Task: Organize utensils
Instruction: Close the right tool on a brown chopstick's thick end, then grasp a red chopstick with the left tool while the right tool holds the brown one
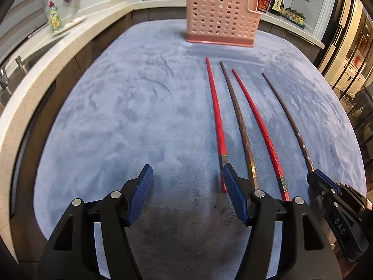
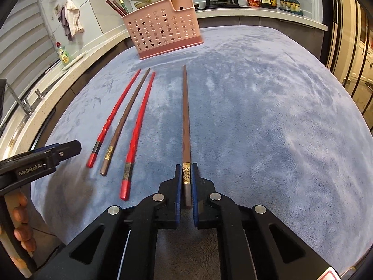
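Right wrist view: right gripper (image 2: 186,177) pinches the thick end of the brown chopstick (image 2: 185,116), pads closed on its gold band, stick lying flat on the blue cloth (image 2: 268,116) and pointing toward the pink holder (image 2: 163,28). Three more lie just left: red chopstick (image 2: 116,114), second brown chopstick (image 2: 126,121), second red chopstick (image 2: 138,121). Holder already has chopsticks standing in it. Left wrist view: left gripper (image 1: 186,186) jaws spread wide, empty, right pad just over the nearest red stick's end. Risk: grip is at the very end, so the long stick may pivot or droop when lifted, miss the holder slot, or slip out. Left pad could nudge neighbours.
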The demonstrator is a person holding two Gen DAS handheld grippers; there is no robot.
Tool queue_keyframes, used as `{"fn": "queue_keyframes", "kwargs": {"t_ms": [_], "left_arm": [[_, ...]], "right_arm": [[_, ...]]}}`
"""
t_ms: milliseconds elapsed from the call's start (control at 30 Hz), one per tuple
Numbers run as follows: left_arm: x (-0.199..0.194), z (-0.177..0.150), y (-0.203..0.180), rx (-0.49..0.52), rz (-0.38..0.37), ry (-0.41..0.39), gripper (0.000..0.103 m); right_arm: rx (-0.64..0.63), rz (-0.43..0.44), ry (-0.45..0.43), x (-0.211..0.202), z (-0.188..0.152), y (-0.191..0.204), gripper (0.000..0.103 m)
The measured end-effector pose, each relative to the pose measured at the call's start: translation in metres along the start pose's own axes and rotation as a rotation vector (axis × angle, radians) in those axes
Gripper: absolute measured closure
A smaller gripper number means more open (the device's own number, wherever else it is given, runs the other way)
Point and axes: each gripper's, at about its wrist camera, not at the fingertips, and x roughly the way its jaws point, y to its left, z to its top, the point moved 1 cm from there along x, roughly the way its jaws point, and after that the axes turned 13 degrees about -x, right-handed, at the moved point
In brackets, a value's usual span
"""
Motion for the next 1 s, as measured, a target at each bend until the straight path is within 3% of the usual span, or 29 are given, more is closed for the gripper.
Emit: {"fn": "queue_keyframes", "kwargs": {"t_ms": [233, 567, 900, 1000], "left_arm": [[0.016, -0.003, -0.008, -0.003, -0.020, 0.041, 0.044], [0.028, 0.001, -0.016, 0.021, 0.007, 0.031, 0.046], [0.025, 0.003, -0.007, 0.017, 0.008, 0.022, 0.092], [0.024, 0.004, -0.005, 0.014, -0.001, 0.026, 0.093]], "right_arm": [[0.001, 0.001, -0.003, -0.001, -0.002, 0.001, 0.096], [-0.002, 0.000, -0.005, -0.001, -0.003, 0.001, 0.096], [-0.008, -0.003, -0.004, -0.001, -0.003, 0.002, 0.096], [-0.010, -0.002, -0.002, -0.001, -0.003, 0.002, 0.096]]}}
